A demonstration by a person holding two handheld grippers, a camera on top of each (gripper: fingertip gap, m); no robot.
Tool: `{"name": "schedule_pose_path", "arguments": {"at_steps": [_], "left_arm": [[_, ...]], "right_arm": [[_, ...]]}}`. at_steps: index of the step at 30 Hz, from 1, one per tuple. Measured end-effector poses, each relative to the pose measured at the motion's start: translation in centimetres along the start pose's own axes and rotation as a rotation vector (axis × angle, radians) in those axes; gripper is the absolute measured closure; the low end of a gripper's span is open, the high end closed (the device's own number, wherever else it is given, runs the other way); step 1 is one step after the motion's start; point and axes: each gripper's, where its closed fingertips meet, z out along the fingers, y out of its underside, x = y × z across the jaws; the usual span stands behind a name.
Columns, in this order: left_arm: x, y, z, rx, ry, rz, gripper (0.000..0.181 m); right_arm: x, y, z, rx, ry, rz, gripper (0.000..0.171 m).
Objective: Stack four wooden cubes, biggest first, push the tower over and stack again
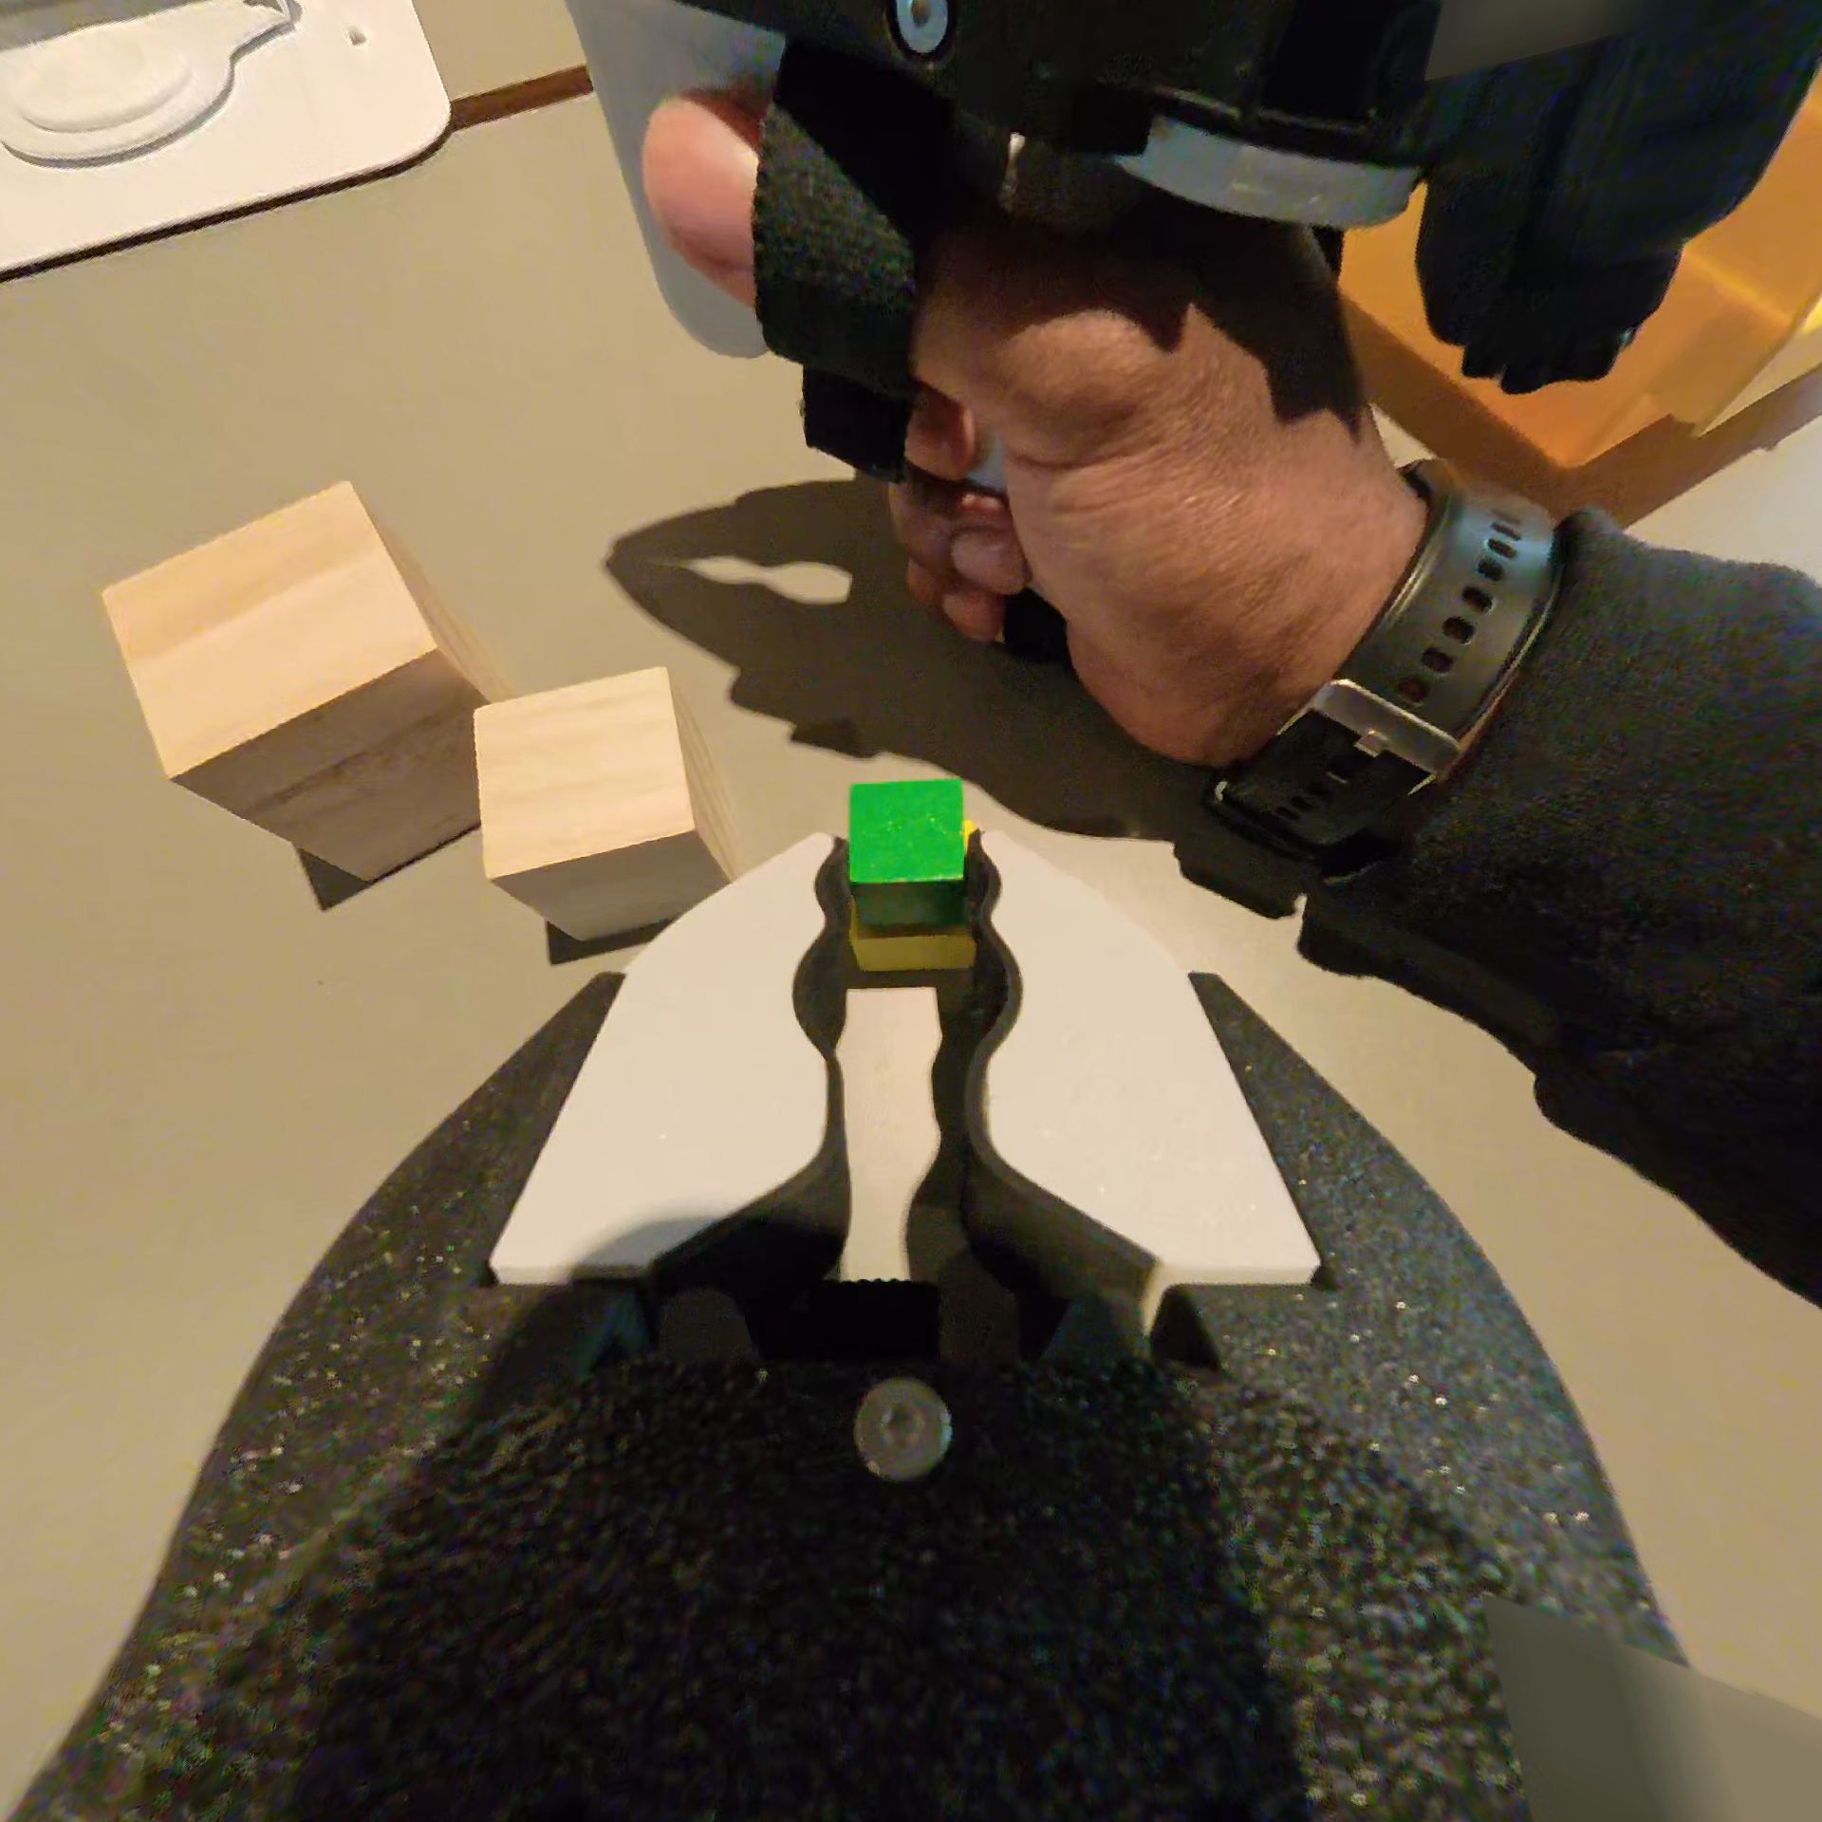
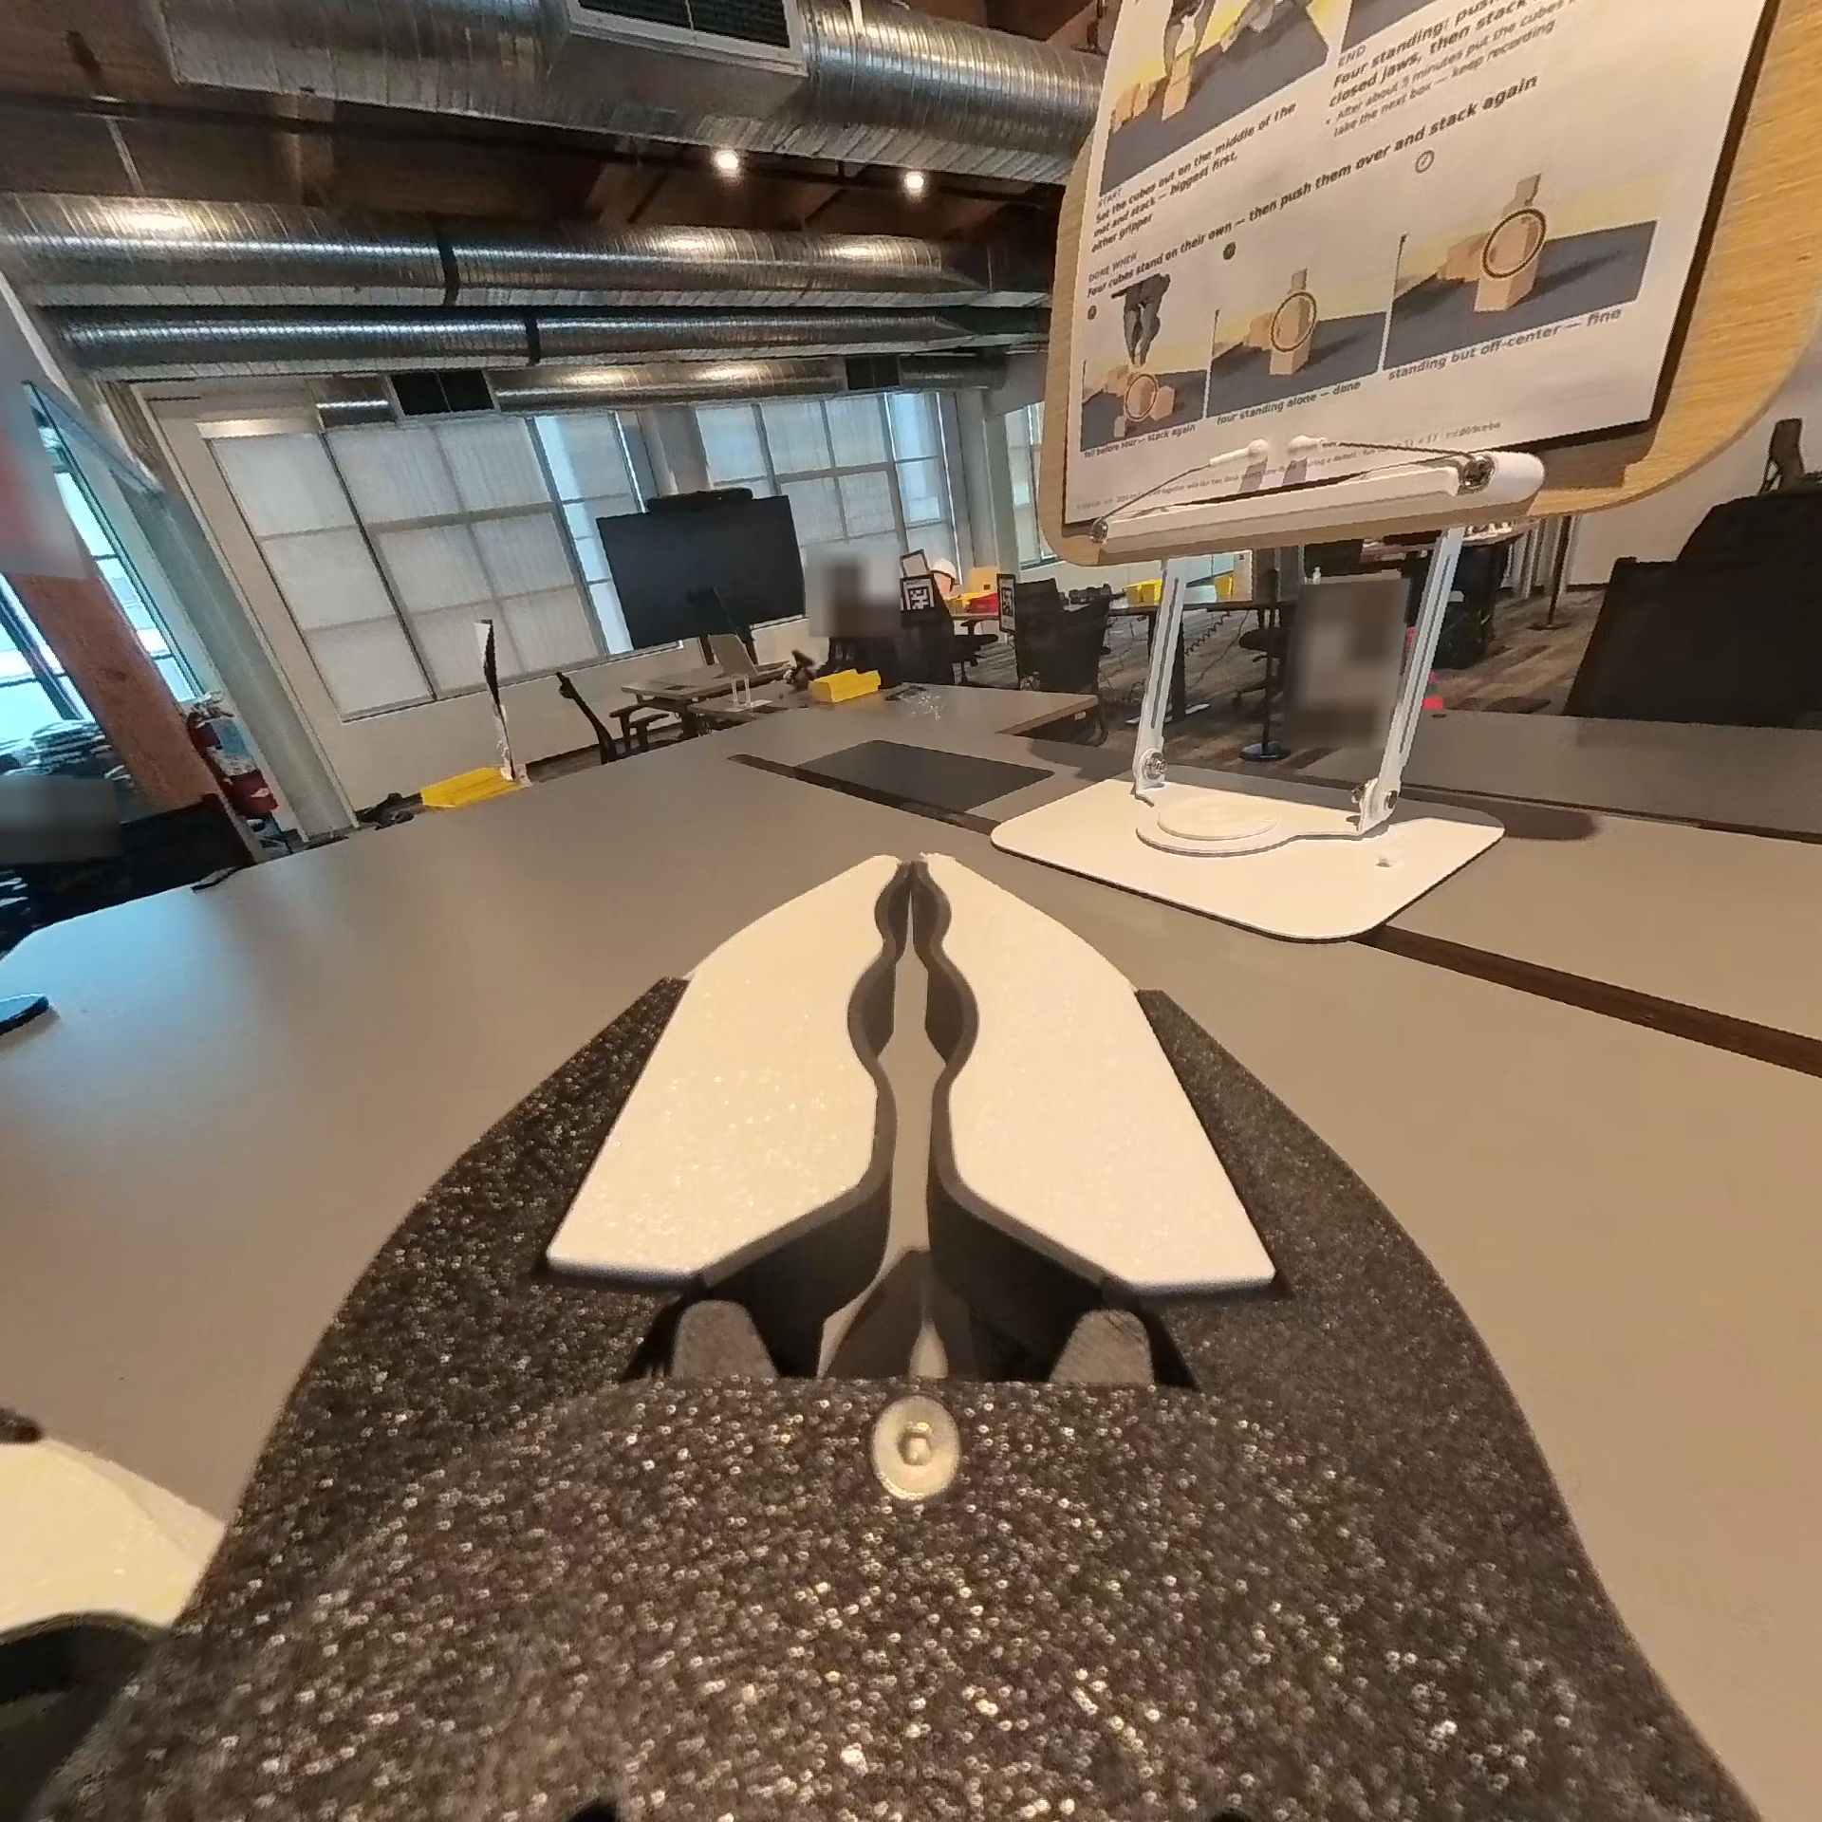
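Observation:
In the left wrist view my left gripper (image 1: 909,853) is closed on a small green cube (image 1: 905,838) that sits on a slightly wider yellow cube (image 1: 914,951) on the grey table. A large plain wooden cube (image 1: 286,670) and a medium one (image 1: 592,799) stand side by side on the table, left of my fingertips and apart from them. A hand with a black watch (image 1: 1163,552) holds the other gripper's body above and behind the cubes. In the right wrist view my right gripper (image 2: 912,870) is shut and empty, held low over the table and facing away from the cubes.
A white stand base (image 2: 1252,868) holding an instruction sheet (image 2: 1380,246) stands ahead to the right; its corner shows in the left wrist view (image 1: 197,118). A black mat (image 2: 927,774) lies beyond. An orange bin (image 1: 1577,394) sits behind the hand. The tips of one gripper are about 15 centimetres away from the tips of the other.

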Motion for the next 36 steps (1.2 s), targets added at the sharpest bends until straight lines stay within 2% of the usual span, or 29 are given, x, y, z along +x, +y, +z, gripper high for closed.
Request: {"name": "schedule_pose_path", "arguments": {"at_steps": [4, 7, 11, 16, 22, 30, 36], "left_arm": [[0.2, 0.2, 0.0, 0.002, 0.005, -0.005, 0.159], [0.2, 0.3, -0.3, 0.010, -0.005, -0.008, 0.150], [0.3, 1.1, -0.2, 0.002, -0.002, -0.008, 0.147], [0.0, 1.2, 0.6, -0.035, -0.003, 0.018, 0.149], [1.0, 1.9, 0.9, -0.087, 0.101, 0.055, 0.154], [-0.3, 2.0, -0.6, -0.022, 0.221, 0.142, 0.154], [-3.6, 2.4, -3.3, 0.044, 0.343, 0.195, 0.154]], "right_arm": [[0.0, 0.2, 0.2, -0.013, 0.000, 0.003, 0.171], [0.0, 0.2, 0.2, -0.014, -0.001, 0.000, 0.171], [-0.1, 0.3, 0.3, -0.021, -0.004, -0.002, 0.171], [-0.2, 0.4, 0.4, -0.028, -0.006, -0.010, 0.171], [-0.2, 0.3, 0.3, -0.020, -0.004, -0.011, 0.171], [-0.3, 0.0, 0.1, -0.003, -0.009, -0.014, 0.171], [-3.2, 1.2, -0.5, -0.115, -0.155, -0.084, 0.171]]}}
